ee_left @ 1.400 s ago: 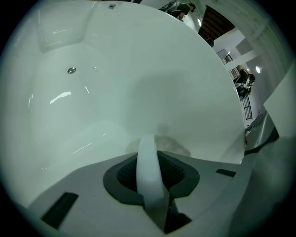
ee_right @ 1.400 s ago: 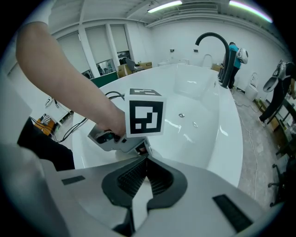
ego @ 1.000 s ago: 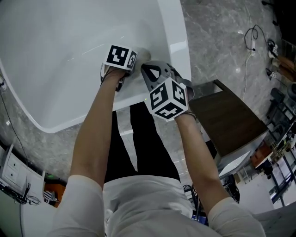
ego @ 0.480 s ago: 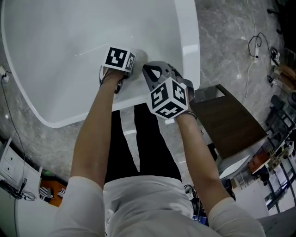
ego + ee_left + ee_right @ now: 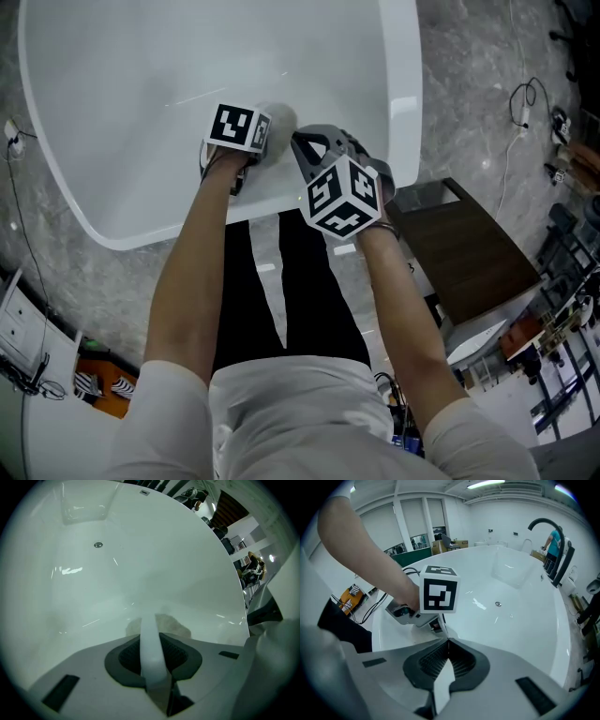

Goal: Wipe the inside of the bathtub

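Note:
The white bathtub (image 5: 141,84) fills the top of the head view. My left gripper (image 5: 261,133) reaches over the near rim and is shut on a pale grey cloth (image 5: 279,116) that rests against the inner wall. In the left gripper view the cloth (image 5: 171,624) bunches just past the closed jaws (image 5: 150,620), touching the tub surface (image 5: 140,564). My right gripper (image 5: 306,142) hangs close beside it, above the rim, shut with nothing in it. The right gripper view shows its closed jaws (image 5: 448,641), the left gripper's marker cube (image 5: 438,595) and the tub's inside (image 5: 520,620).
The drain (image 5: 98,544) (image 5: 498,604) lies in the tub floor, and a dark curved faucet (image 5: 543,524) stands at the far end. A dark wooden cabinet (image 5: 469,253) stands on the marble floor at right. Cables (image 5: 523,94) trail on the floor beyond it.
The left gripper and its cloth have slid a little along the near inner wall, away from the tub's right rim. The right gripper has kept its place beside it.

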A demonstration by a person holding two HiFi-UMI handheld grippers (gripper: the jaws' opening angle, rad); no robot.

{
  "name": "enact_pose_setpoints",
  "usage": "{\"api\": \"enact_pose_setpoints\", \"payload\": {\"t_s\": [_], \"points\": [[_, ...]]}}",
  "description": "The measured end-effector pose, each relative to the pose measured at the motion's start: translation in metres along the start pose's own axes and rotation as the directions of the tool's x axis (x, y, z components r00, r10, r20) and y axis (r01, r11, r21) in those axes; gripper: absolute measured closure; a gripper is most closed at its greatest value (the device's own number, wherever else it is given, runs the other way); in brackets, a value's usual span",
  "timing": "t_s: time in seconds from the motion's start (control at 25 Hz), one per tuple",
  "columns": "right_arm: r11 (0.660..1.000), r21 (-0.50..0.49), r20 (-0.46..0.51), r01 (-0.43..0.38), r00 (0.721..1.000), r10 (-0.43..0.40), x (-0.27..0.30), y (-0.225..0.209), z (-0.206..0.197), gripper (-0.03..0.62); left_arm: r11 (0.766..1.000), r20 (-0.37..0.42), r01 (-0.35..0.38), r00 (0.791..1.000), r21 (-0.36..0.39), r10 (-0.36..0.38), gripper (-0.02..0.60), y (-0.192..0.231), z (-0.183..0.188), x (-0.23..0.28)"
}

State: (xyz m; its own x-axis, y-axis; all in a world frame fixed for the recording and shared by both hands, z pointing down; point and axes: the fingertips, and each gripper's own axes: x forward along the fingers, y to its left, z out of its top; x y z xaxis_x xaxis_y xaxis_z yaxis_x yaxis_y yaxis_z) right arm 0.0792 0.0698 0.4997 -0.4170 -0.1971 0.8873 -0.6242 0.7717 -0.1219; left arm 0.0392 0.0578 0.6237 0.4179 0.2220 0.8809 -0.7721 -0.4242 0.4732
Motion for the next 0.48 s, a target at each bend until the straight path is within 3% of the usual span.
{"api": "enact_pose_setpoints", "payload": {"t_s": [0.48], "points": [[0.998,-0.043,-0.012,-0.036,0.999,0.036,0.025,0.024,0.024,0.576,1.000,0.020,-0.017,1.000,-0.014,0.017,0.489,0.032,-0.023,-0.026]]}}
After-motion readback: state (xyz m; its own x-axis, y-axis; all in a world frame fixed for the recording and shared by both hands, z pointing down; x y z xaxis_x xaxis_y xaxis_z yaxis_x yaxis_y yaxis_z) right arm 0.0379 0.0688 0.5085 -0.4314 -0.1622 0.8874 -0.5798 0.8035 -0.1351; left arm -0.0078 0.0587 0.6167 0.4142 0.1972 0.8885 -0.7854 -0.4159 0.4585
